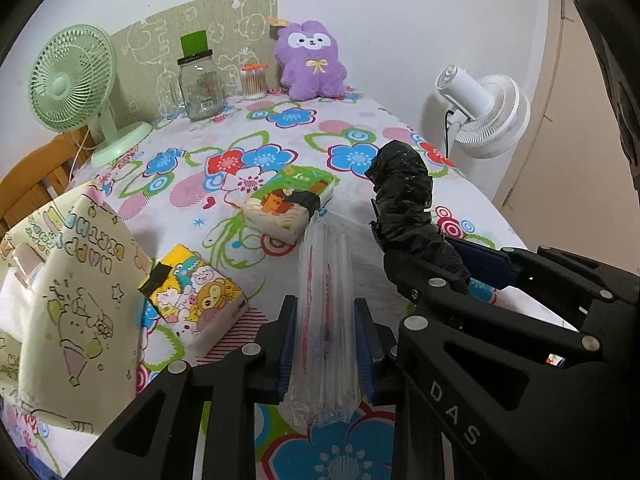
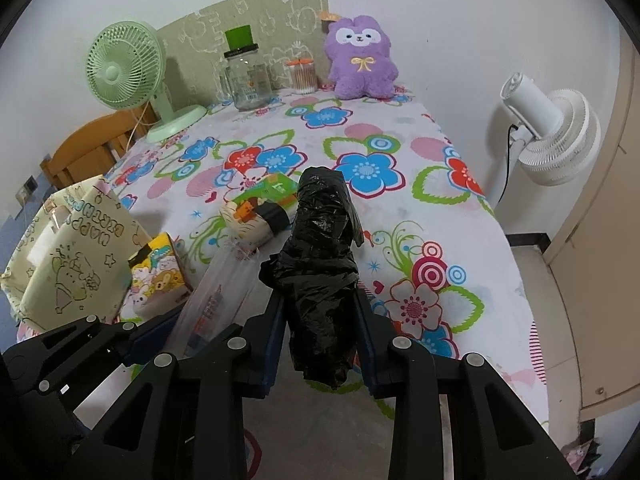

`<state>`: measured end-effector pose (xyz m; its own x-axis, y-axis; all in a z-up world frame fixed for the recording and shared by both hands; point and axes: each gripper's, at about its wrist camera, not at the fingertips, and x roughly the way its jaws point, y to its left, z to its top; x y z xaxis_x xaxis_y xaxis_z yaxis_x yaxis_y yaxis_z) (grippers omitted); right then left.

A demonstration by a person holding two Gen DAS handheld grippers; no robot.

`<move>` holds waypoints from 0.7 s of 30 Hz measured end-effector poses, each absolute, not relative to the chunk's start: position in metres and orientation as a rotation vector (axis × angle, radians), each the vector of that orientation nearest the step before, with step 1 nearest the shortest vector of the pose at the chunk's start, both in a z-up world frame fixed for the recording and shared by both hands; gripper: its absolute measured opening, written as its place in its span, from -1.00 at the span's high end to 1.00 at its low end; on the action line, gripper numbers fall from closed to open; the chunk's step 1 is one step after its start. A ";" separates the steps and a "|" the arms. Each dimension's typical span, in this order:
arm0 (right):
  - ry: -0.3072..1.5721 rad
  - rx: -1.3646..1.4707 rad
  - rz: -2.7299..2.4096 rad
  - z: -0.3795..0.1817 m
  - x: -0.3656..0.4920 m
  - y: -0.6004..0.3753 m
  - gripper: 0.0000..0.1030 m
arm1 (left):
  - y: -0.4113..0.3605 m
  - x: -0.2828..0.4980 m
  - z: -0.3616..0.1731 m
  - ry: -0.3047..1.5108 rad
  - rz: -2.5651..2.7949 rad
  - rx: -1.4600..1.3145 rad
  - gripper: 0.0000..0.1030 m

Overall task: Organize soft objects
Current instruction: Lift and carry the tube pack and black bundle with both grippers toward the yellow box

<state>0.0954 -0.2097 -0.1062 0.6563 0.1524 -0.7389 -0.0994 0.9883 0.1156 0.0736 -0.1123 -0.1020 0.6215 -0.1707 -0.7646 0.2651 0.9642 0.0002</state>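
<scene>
A: Both grippers are loaded. The left gripper (image 1: 326, 344) is clamped narrow on a clear plastic roll (image 1: 324, 320); the right gripper (image 2: 320, 344) pinches a black plastic bag bundle (image 2: 320, 264). Both loads hang just in front of the green tissue pack (image 1: 288, 208), above the desk (image 1: 352, 128).

B: What could fail?

A: I'd judge the clear roll is slick and held near its lower end, so it may slide or tip out. The black bundle is loose film; a fold could pull free and unravel.

B: Anything in the way?

A: Left of the green tissue pack lie the yellow cartoon tissue pack (image 1: 196, 292) and the open birthday-print gift bag (image 1: 76, 300), probably the destination; its floppy rim could catch a load. Far behind the green pack stand a glass jar (image 1: 200, 84), cotton swabs (image 1: 253, 82), purple plush (image 1: 310, 60) and green fan (image 1: 76, 84), well apart.
</scene>
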 end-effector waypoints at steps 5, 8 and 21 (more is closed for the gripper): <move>0.824 0.054 0.132 -0.098 0.088 -0.207 0.31 | -0.109 0.068 -0.096 0.852 -0.259 0.124 0.49; 0.819 0.049 0.135 -0.093 0.084 -0.205 0.31 | -0.108 0.064 -0.091 0.841 -0.259 0.123 0.49; 0.746 0.035 0.115 -0.057 0.065 -0.196 0.31 | -0.099 0.049 -0.058 0.775 -0.267 0.121 0.49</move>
<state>0.0649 -0.1963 -0.0567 0.7282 0.1170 -0.6754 -0.0920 0.9931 0.0728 0.0490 -0.0986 -0.0577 0.6830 -0.1933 -0.7044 0.2819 0.9594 0.0100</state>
